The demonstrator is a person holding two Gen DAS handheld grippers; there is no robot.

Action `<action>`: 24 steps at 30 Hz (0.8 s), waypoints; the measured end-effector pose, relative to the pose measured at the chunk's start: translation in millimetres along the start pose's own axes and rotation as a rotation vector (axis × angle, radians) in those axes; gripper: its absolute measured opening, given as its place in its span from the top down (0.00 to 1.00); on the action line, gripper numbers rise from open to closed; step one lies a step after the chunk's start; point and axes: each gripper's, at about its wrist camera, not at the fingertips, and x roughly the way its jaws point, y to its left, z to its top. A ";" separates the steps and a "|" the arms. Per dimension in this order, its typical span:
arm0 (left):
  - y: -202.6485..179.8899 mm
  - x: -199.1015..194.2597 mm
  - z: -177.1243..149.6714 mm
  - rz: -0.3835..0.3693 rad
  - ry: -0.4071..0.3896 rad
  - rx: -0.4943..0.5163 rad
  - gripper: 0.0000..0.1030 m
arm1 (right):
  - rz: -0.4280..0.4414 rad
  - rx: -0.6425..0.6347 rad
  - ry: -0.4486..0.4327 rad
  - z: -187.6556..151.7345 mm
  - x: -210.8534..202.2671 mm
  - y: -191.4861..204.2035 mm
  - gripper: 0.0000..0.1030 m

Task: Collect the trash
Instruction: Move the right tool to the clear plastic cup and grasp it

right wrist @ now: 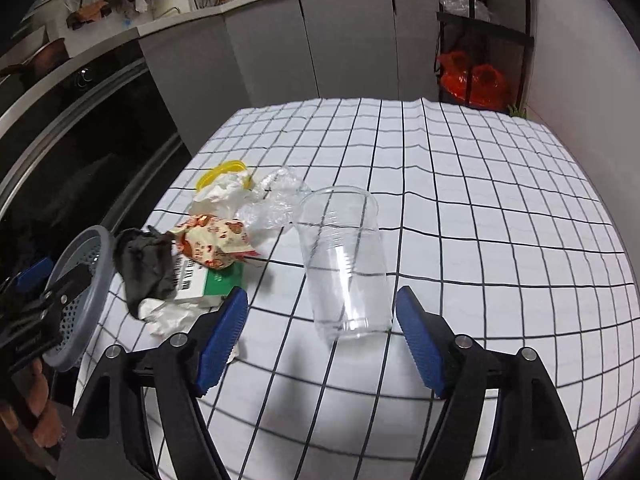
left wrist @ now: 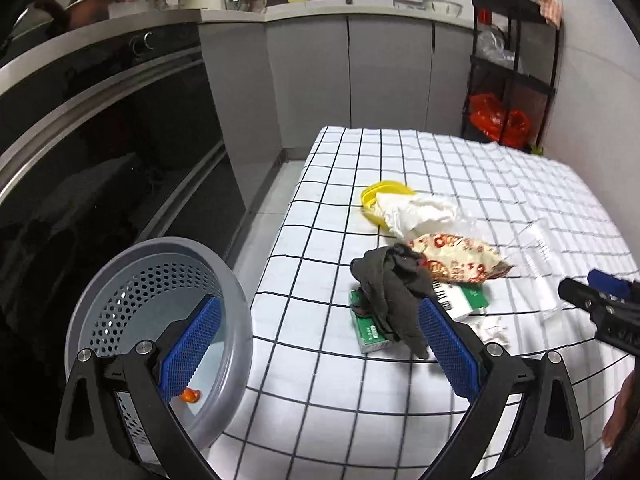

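Basket (left wrist: 160, 288) holds one orange scrap (left wrist: 190, 395); clear cup (right wrist: 344, 264) lies empty; both tongs gape wide, holding nothing.

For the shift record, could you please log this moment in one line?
left gripper: open, at gray basket | right gripper: open, nearing clear cup | trash pile: on checked table

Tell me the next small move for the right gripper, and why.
Probably ease the right gripper forward and down around the clear plastic cup. The cup lies on its side on the checked tablecloth, just ahead of the open jaws and untouched. The grey perforated basket waits at the left.
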 end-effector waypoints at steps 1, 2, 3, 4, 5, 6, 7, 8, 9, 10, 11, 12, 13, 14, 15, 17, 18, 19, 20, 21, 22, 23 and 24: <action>-0.9 3.7 -0.5 0.008 0.001 0.007 0.06 | -0.003 0.002 0.012 1.9 8.1 -1.2 0.29; -1.1 7.2 -0.8 0.012 0.007 0.010 0.06 | -0.005 0.001 0.022 2.9 14.1 -1.7 0.29; -0.7 11.1 -1.0 0.011 0.017 0.008 0.06 | -0.009 -0.001 0.035 4.0 20.7 -2.1 0.29; 0.4 14.3 -0.9 0.006 0.023 0.003 0.06 | -0.014 -0.004 0.046 5.0 26.3 -2.7 0.29; 1.3 18.0 -0.5 0.004 0.031 -0.005 0.06 | -0.021 -0.007 0.060 5.6 32.7 -3.3 0.29; 1.5 20.9 -0.2 0.000 0.038 -0.008 0.06 | -0.028 -0.007 0.071 6.3 38.0 -3.8 0.29; 1.7 23.9 0.1 -0.005 0.047 -0.010 0.06 | -0.030 -0.004 0.084 7.0 43.1 -5.0 0.29; 1.7 25.3 -0.3 -0.006 0.050 -0.011 0.06 | -0.030 -0.002 0.090 7.9 46.6 -6.5 0.29; 1.5 26.8 -0.4 -0.009 0.056 -0.012 0.06 | -0.032 0.002 0.093 8.7 49.0 -8.5 0.29; 1.5 27.9 -0.4 -0.015 0.061 -0.014 0.06 | -0.032 0.008 0.093 9.8 51.1 -10.1 0.29; 1.1 28.9 -0.4 -0.022 0.066 -0.016 0.06 | -0.024 0.016 0.094 11.3 53.2 -11.8 0.29; 0.3 29.5 -0.3 -0.027 0.069 -0.016 0.06 | -0.018 0.022 0.097 12.9 55.2 -12.9 0.29; -0.5 30.1 -0.6 -0.031 0.070 -0.016 0.06 | -0.012 0.024 0.098 14.6 57.1 -12.7 0.31; -1.4 30.6 -0.9 -0.030 0.069 -0.012 0.06 | -0.010 0.022 0.100 15.9 58.2 -12.0 0.34; -2.0 31.3 -1.3 -0.030 0.070 -0.010 0.06 | -0.008 0.017 0.103 16.9 59.7 -10.6 0.46; -2.5 32.7 -2.1 -0.032 0.074 -0.008 0.06 | 0.000 0.006 0.117 18.1 63.4 -8.1 0.49; -2.7 32.7 -2.3 -0.036 0.076 -0.010 0.06 | 0.005 0.005 0.111 17.7 63.0 -7.1 0.49; -2.7 33.5 -2.3 -0.038 0.079 -0.012 0.06 | 0.013 0.006 0.105 17.5 62.0 -6.5 0.52; -2.6 34.2 -2.1 -0.039 0.081 -0.014 0.06 | 0.018 0.009 0.102 17.7 60.5 -5.6 0.52; -2.6 34.2 -1.8 -0.042 0.081 -0.017 0.06 | 0.022 0.015 0.096 18.2 58.3 -5.3 0.52; -2.4 34.6 -1.2 -0.044 0.080 -0.022 0.06 | 0.032 0.030 0.083 18.5 54.3 -6.6 0.52; -2.1 35.7 0.0 -0.048 0.078 -0.028 0.06 | 0.043 0.042 0.075 18.5 50.1 -7.0 0.52; -2.3 36.4 1.2 -0.054 0.076 -0.034 0.06 | 0.052 0.051 0.068 18.0 45.6 -9.0 0.52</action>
